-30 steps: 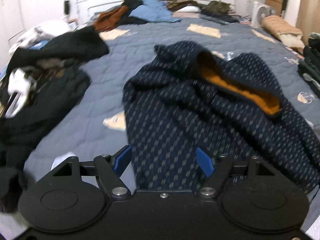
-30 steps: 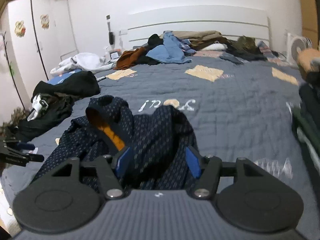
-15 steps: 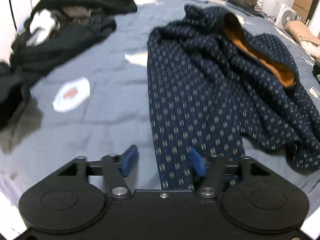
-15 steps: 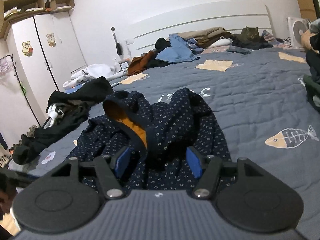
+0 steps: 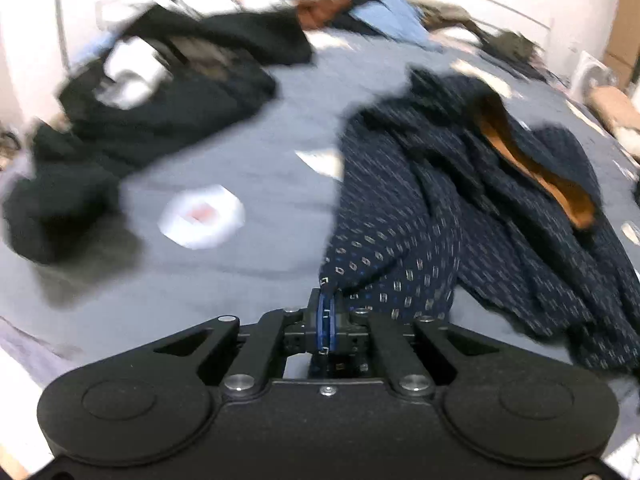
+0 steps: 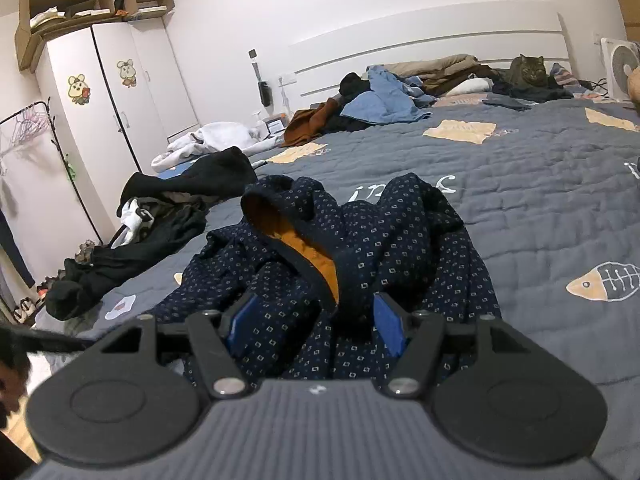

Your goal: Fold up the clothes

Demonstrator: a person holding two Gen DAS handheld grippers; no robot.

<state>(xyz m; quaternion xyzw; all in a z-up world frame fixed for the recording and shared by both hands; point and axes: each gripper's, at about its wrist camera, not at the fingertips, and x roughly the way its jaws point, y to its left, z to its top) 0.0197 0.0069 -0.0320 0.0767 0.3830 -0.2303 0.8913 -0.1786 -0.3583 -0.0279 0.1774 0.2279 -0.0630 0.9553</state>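
The left gripper is now pinching a corner of the navy patterned hoodie lying on the grey quilt, its jaws having just been closing; the right gripper is hovering open over the hoodie, so spreading can begin

The left wrist view is blurry, so the black clothes and the far pile look smeared. The dark blue jacket runs under the right gripper's body. A dark shape is cut off at the left edge.
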